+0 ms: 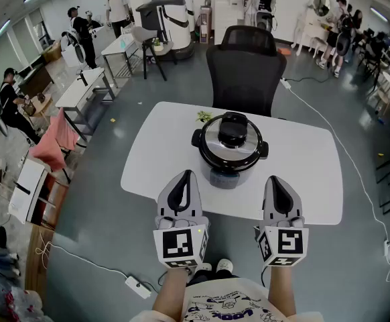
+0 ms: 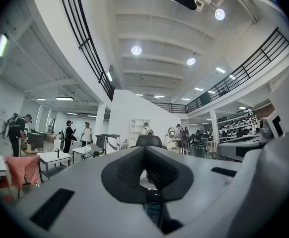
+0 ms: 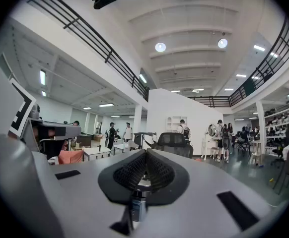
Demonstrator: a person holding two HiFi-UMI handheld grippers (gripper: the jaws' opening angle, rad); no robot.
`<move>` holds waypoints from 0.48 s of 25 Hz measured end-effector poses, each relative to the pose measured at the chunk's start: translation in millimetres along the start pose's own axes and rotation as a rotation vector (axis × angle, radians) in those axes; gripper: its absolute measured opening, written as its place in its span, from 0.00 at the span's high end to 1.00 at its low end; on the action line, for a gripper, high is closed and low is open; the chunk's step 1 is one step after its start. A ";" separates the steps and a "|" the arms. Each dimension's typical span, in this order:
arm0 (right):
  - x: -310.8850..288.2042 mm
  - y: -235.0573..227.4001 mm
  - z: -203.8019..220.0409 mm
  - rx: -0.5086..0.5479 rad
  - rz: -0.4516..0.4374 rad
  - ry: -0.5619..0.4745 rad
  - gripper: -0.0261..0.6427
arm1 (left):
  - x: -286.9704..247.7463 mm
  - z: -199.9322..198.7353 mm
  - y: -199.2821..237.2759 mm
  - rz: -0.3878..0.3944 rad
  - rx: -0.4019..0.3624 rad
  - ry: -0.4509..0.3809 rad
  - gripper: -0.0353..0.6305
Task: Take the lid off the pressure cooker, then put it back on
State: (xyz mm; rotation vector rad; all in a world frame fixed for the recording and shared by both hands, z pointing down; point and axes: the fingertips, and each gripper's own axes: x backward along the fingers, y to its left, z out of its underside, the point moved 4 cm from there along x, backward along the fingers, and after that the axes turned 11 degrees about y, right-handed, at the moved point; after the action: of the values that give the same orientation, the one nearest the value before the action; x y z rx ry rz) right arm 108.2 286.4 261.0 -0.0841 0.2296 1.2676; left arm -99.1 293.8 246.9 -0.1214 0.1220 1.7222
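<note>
The jaws of the left gripper are pressed together with nothing between them, and those of the right gripper are likewise closed and empty. Both are held level over the near edge of the white worktop, apart from the pressure cooker, which is set between them and a little beyond. Its lid is seated on the pot. Only bare worktop is seen between jaws and cooker. Behind the cooker a small green thing, perhaps a leaf, is laid. A black office chair is drawn up at the far side.
</note>
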 end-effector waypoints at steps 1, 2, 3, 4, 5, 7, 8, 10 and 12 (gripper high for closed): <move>-1.8 -1.1 -1.1 0.001 -0.001 0.001 0.94 | -2.2 -0.8 -0.2 -0.001 0.001 0.002 0.93; -3.4 -2.3 -2.0 0.002 -0.001 0.002 0.94 | -4.3 -1.5 -0.4 -0.002 0.002 0.004 0.92; -4.9 -3.4 -2.7 0.002 -0.001 0.003 0.94 | -6.3 -1.9 -0.5 -0.003 0.002 0.005 0.93; -6.3 -4.5 -3.2 0.002 -0.001 0.003 0.94 | -8.1 -2.1 -0.5 -0.003 0.003 0.007 0.93; -7.5 -5.5 -3.6 0.002 0.000 0.004 0.94 | -9.6 -2.2 -0.4 -0.004 0.004 0.008 0.93; -9.6 -7.0 -4.4 0.001 -0.001 0.005 0.94 | -11.9 -2.8 -0.2 -0.007 0.006 0.008 0.93; -10.4 -7.5 -4.5 0.002 -0.002 0.007 0.94 | -12.6 -3.2 -0.3 -0.007 0.006 0.009 0.93; -11.5 -8.1 -3.7 0.003 -0.006 0.008 0.94 | -13.7 -2.8 -0.9 -0.009 0.005 0.009 0.93; -12.3 -8.7 -1.9 0.002 -0.010 0.007 0.94 | -13.9 -0.8 -1.3 -0.014 0.004 0.013 0.93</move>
State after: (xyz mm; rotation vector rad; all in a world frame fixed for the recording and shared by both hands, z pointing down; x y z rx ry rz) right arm 112.8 272.0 261.3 -0.0873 0.2362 1.2570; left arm -95.7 280.3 248.2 -0.1301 0.1340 1.7070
